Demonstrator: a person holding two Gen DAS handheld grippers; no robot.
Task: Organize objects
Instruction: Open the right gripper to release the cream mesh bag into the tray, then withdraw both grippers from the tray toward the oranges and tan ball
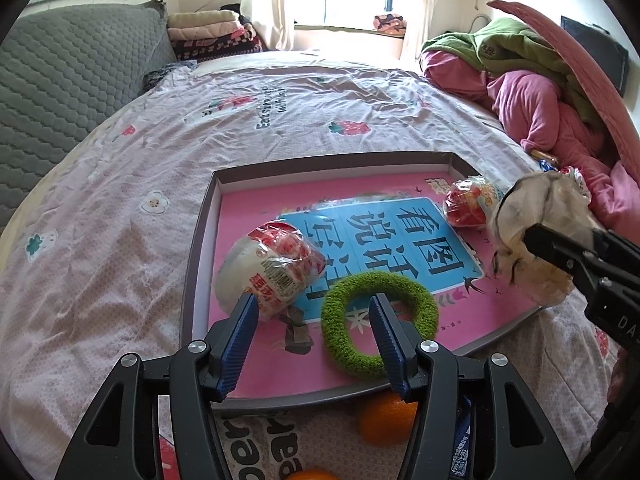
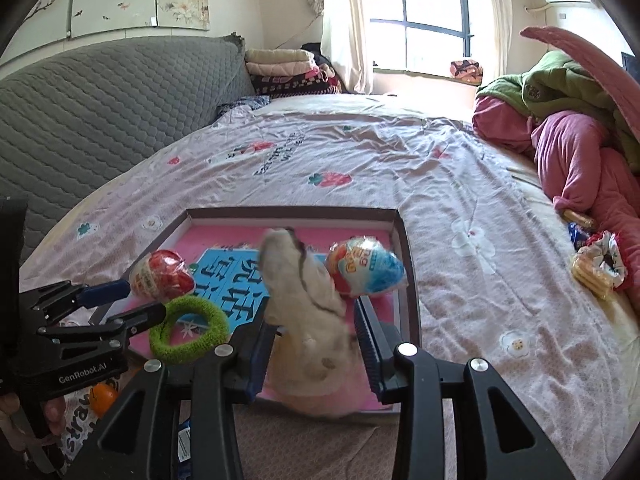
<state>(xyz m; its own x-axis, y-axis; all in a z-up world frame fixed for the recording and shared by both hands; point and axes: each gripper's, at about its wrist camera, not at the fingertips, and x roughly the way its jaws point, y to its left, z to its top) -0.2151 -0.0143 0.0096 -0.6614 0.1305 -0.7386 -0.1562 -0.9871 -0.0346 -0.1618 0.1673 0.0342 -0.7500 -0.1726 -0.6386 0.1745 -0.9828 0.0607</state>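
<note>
- Right gripper (image 2: 316, 344) is clamped on a cream plush toy (image 2: 304, 304) (soft, light, floppy), held above the tray's (image 2: 408, 280) near edge.
- Left gripper (image 1: 314, 320), jaws apart, straddles the green ring (image 1: 376, 316).
- Best gripped mid-body, probably.

The tray's (image 1: 200, 248) far half is left open; its near side is blocked by a green ring (image 1: 378, 322) (flanked by wrapped eggs (image 1: 272, 266)).

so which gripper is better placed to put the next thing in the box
Right. The right gripper already has the cream plush toy between its fingers, over the box. The left gripper is open and empty above the green ring.
</note>
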